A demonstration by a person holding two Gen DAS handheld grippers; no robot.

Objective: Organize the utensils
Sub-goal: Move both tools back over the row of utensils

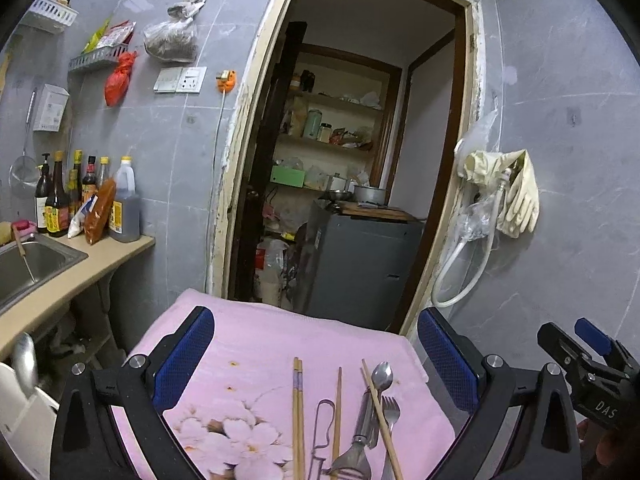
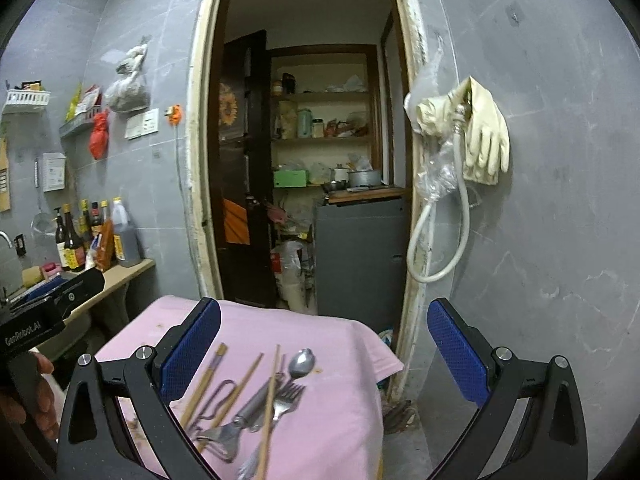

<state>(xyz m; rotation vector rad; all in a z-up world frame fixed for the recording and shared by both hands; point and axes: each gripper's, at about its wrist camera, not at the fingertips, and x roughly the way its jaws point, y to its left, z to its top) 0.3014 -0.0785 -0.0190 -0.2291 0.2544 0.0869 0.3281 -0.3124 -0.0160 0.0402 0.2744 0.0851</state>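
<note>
We find both grippers raised above a pink floral cloth (image 1: 256,344), which we take as our landmark. The left gripper (image 1: 316,360) has its jaws spread wide and grips nothing; its blue pads (image 1: 184,356) frame the cloth from either side. The right gripper (image 2: 324,350) stands equally wide and equally empty.

The utensils lie loose on the cloth's near half, toward its right side, in an unsorted heap. We count a pair of wooden chopsticks (image 1: 298,412) lying together on the heap's left, a single chopstick (image 1: 338,408) beside them, and another chopstick (image 1: 382,420) slanting across the metal pieces. A spoon (image 1: 382,376) points toward the cloth's far edge, with a fork (image 1: 391,408) just beside it. A steel peeler (image 1: 352,452) lies under the slanted chopstick, and a wire-handled tool (image 1: 322,428) sits between the chopsticks; its working end is cut off from view.

In our judgement the cloth serves as a sorting surface. The wide jaws and the hovering stance suggest that no item has yet been chosen. The crossed chopstick pins the spoon and peeler, so it likely needs lifting first.

A white holder (image 1: 24,412) with a ladle in it stands off the cloth's left side, a probable destination.
</note>
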